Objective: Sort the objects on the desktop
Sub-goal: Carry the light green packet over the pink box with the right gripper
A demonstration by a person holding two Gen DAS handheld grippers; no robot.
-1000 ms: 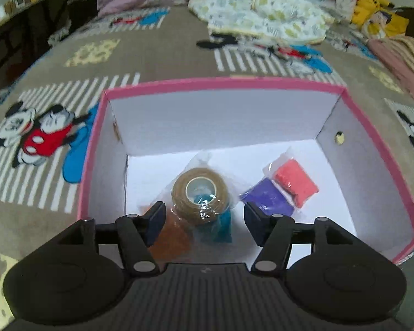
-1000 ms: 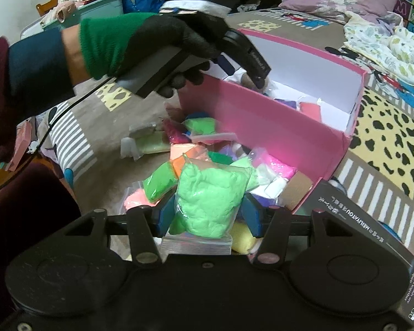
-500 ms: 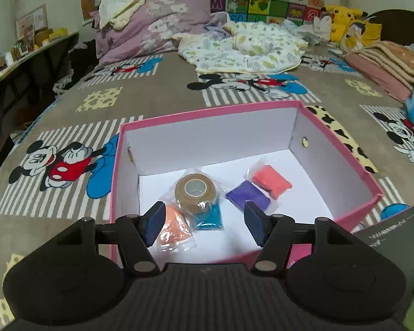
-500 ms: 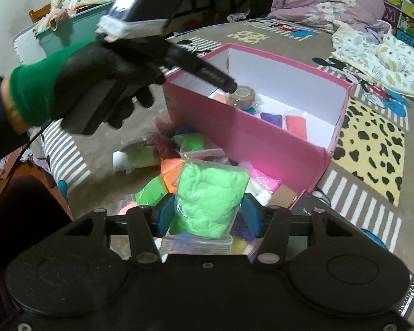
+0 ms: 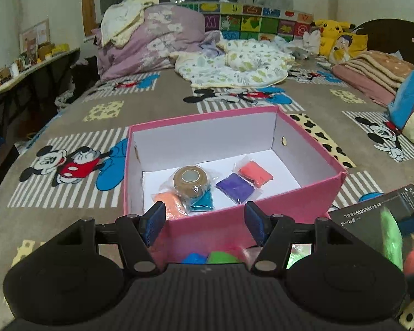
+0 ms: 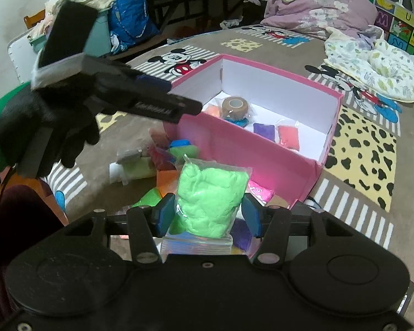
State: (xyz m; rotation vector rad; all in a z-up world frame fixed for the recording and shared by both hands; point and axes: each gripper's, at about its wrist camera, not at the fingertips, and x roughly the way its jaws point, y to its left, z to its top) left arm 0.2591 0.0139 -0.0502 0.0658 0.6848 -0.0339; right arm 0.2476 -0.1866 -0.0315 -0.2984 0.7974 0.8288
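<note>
Right tool clenched on a green clay bag; left tool released over the box.

The right tool (image 6: 207, 218) gripped the green clay bag (image 6: 211, 200) above the loose packets (image 6: 176, 149) beside the pink box (image 5: 234, 220). The left tool (image 5: 204, 223), jaws spread and bare, hovered at the box's near wall; inside lay a tape roll (image 5: 191, 180) and clay packets (image 5: 236, 187), on the bed (image 5: 151, 104).

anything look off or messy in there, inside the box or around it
Inside the pink box, the tan tape roll sits on top of the teal bag rather than flat on the floor. Outside, clay bags lie heaped against the box's near wall. Nothing looks spilled or torn.
</note>
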